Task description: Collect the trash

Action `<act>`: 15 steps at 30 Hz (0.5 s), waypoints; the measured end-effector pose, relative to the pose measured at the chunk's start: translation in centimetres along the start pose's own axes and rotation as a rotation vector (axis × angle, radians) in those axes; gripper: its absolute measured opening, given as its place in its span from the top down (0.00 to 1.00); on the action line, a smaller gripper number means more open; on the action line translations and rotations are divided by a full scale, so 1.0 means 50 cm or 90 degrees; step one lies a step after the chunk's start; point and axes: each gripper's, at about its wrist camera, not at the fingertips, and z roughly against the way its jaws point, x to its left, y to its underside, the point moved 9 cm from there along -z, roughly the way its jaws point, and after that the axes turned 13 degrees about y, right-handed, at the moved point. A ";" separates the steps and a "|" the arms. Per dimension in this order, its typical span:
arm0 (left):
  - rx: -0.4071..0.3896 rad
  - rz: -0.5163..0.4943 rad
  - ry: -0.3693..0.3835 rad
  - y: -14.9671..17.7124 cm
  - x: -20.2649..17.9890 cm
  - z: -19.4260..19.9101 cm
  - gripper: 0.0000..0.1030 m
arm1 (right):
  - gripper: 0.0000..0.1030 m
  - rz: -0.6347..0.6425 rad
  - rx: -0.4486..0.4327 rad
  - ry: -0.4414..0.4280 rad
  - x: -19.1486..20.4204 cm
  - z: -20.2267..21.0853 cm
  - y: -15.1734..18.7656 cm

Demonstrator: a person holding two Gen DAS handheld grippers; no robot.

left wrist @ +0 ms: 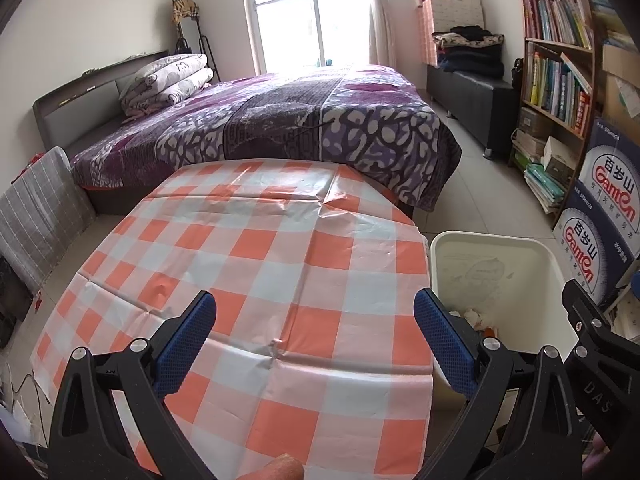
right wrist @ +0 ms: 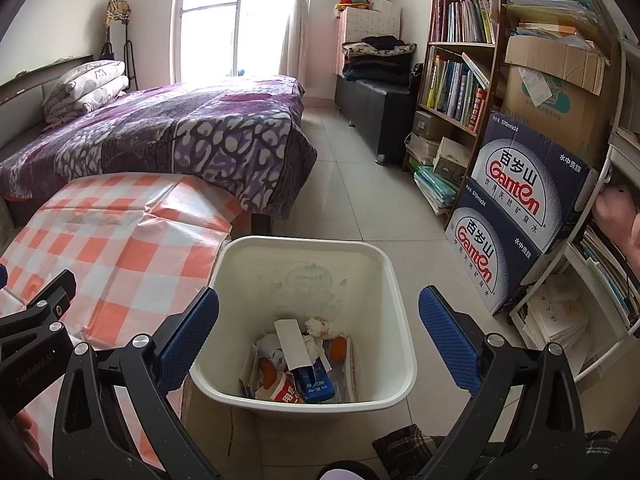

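Trash (right wrist: 298, 364) lies heaped at the bottom of the white bin (right wrist: 400, 300), which stands on the tiled floor (right wrist: 352, 200) just beside my table: crumpled tissue, a white card strip leaning upright, a blue carton and a red-and-white wrapper among it. My right gripper (right wrist: 319, 338) hangs above the bin's mouth with its blue pads spread wide and nothing between them. My left gripper (left wrist: 315, 342) is equally wide and empty, held over the table with the orange-and-white checked cloth (left wrist: 256, 256), whose surface is bare apart from creases. From the left wrist view the bin (left wrist: 496, 240) sits off the table's right edge, a few scraps just visible inside. Beyond the table is the bed with a purple patterned cover (left wrist: 280, 120).
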 end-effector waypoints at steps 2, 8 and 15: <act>0.000 -0.001 -0.001 -0.001 0.001 0.000 0.07 | 0.07 0.000 0.000 0.000 0.001 0.000 0.000; 0.002 0.000 -0.002 0.001 -0.001 -0.002 0.07 | 0.07 0.000 0.000 0.000 -0.001 -0.001 -0.001; 0.003 -0.001 -0.002 0.004 -0.004 -0.005 0.07 | 0.07 0.000 0.000 0.000 -0.001 0.000 -0.001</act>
